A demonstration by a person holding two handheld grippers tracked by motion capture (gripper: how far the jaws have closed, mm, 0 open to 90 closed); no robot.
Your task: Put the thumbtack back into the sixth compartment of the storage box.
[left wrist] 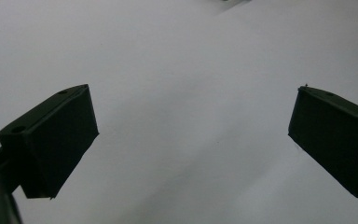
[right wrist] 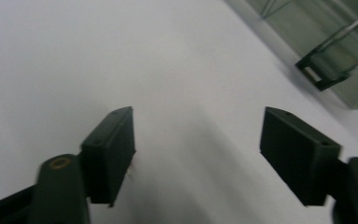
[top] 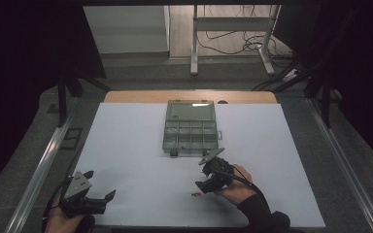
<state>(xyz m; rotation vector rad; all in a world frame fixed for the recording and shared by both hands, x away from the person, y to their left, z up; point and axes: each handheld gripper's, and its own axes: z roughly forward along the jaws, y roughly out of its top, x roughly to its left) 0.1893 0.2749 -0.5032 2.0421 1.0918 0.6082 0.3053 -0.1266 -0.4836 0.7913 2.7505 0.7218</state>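
A clear plastic compartment box (top: 191, 128) lies at the middle of the white table top (top: 136, 160), its lid folded back away from me. In the right gripper view the box (right wrist: 349, 60) and its dark front latch (right wrist: 324, 74) sit at the upper right. My right gripper (top: 200, 183) is low over the table in front of the box, pointing left, open (right wrist: 198, 135) with bare white surface between the jaws. A tiny red and blue item (top: 194, 194) lies on the table just beside it. My left gripper (top: 99, 184) rests at the near left corner, wide open (left wrist: 191, 121) and holding nothing.
A strip of wooden table edge (top: 189, 96) shows behind the white sheet. Metal rails (top: 39, 170) run along both sides of the table. Beyond it are a white frame's legs (top: 194, 43) and cables (top: 233, 43) on the floor.
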